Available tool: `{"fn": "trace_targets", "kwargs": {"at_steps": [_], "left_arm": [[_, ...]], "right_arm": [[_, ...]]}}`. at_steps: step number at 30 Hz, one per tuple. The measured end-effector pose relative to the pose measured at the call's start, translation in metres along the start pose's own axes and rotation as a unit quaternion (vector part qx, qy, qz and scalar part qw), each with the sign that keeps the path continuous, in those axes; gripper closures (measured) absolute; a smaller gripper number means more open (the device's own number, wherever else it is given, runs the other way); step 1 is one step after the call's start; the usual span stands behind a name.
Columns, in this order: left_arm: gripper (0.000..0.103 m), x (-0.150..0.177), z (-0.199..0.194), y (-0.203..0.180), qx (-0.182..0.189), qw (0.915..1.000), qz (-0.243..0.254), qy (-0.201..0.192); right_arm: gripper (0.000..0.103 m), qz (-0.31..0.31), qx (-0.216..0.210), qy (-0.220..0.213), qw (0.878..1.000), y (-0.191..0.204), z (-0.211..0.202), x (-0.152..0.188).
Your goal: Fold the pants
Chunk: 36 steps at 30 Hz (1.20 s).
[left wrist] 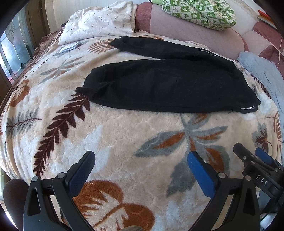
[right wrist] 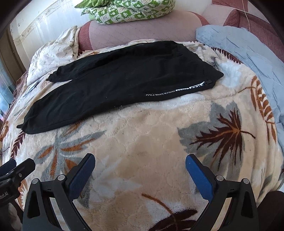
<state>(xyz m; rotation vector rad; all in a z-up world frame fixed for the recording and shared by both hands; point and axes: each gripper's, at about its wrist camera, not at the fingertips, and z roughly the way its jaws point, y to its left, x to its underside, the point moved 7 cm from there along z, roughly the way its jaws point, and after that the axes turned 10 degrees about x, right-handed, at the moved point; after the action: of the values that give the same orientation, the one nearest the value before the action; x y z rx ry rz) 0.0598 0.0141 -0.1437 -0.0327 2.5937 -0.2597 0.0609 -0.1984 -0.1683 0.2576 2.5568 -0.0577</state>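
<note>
Black pants (left wrist: 168, 85) lie flat on a leaf-patterned fleece blanket (left wrist: 124, 142), legs pointing left and waist to the right. They also show in the right wrist view (right wrist: 115, 83), with white lettering along a side zipper (right wrist: 177, 89). My left gripper (left wrist: 142, 160) is open and empty, hovering over the blanket well short of the pants. My right gripper (right wrist: 140, 163) is open and empty, also short of the pants. The right gripper also shows at the right edge of the left wrist view (left wrist: 252, 154).
A white patterned pillow (left wrist: 99, 21) lies at the back left. A green checked quilt (left wrist: 198, 12) sits on the pink headboard (left wrist: 177, 26). A light blue cloth (right wrist: 239, 49) lies right of the pants. A small flat packet (left wrist: 69, 47) lies near the pillow.
</note>
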Motion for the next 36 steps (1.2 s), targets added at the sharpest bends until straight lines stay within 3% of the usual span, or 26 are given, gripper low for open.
{"fn": "trace_targets", "kwargs": {"at_steps": [11,16,29,36], "left_arm": [[0.000,0.004,0.022,0.007,-0.005,0.9997,-0.003,0.023],[0.000,0.003,0.027,0.005,-0.015,0.9997,0.010,0.013],[0.000,-0.001,0.031,0.007,-0.011,0.9999,0.000,0.002],[0.000,0.003,0.029,0.003,-0.018,0.9996,0.021,-0.006]], "right_arm": [[0.000,-0.014,0.009,-0.011,1.000,0.006,0.006,-0.002],[0.000,-0.028,0.020,-0.022,0.999,0.010,0.011,-0.003],[0.000,-0.025,0.009,-0.035,0.999,0.010,0.016,-0.003],[0.000,-0.032,-0.006,-0.037,0.999,0.010,0.017,-0.002]]}}
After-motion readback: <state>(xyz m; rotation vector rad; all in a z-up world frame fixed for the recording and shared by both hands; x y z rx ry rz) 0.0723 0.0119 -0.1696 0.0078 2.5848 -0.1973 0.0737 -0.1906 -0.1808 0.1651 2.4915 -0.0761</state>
